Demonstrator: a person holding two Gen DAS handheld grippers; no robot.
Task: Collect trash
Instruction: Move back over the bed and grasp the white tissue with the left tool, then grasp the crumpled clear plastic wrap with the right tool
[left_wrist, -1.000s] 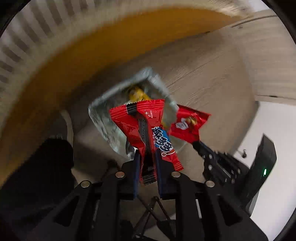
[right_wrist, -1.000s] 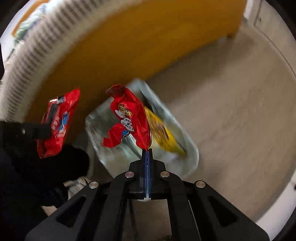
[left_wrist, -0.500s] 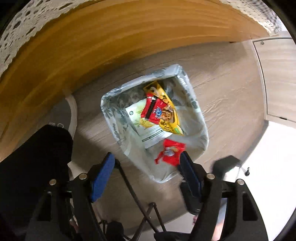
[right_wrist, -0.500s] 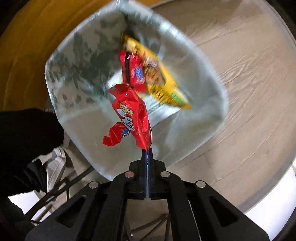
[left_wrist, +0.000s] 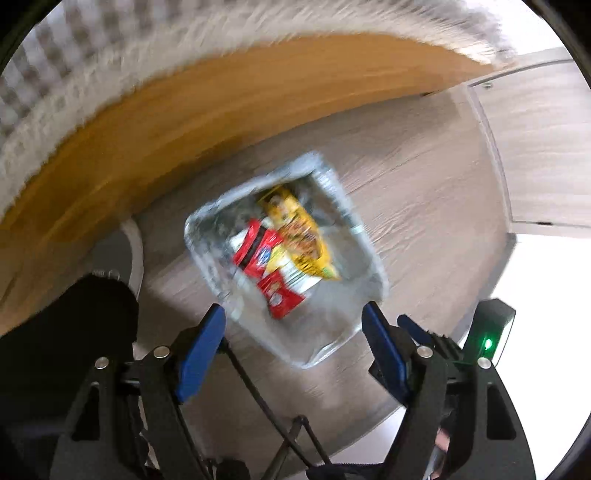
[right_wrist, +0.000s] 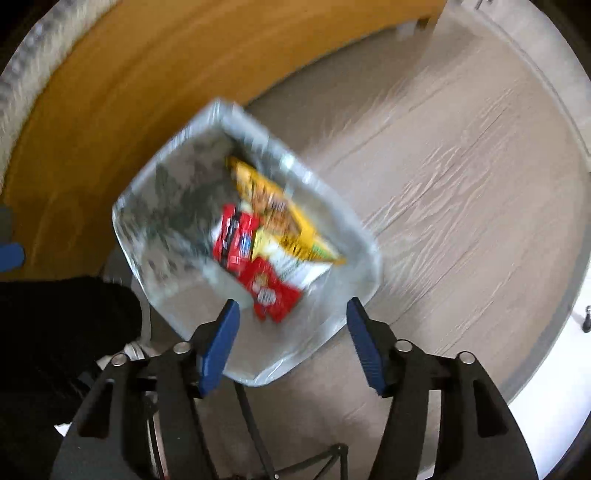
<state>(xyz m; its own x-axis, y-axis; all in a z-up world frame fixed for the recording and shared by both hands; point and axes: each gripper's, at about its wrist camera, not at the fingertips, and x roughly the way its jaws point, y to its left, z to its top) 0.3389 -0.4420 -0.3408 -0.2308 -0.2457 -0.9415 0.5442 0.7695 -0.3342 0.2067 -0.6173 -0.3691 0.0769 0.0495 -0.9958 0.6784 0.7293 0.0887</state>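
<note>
2 red wrappers (right_wrist: 271, 291) + 1 yellow (right_wrist: 280, 218) in bin (right_wrist: 155, 206); L gripper (left_wrist: 291, 343) & R gripper (right_wrist: 291, 339) both opening, empty.

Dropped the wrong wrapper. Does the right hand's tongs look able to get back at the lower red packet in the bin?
Probably yes: the right tongs, opening and empty, hang over the bin, and the red packet lies uncovered on top.

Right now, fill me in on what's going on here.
A person with a hand-held gripper in each hand is collecting trash into a bag-lined bin on the wood floor. Both hang over the bin with nothing between their pads: the left hand-held gripper and the right hand-held gripper are opening. Two red snack wrappers lie inside beside a yellow snack bag.
</note>
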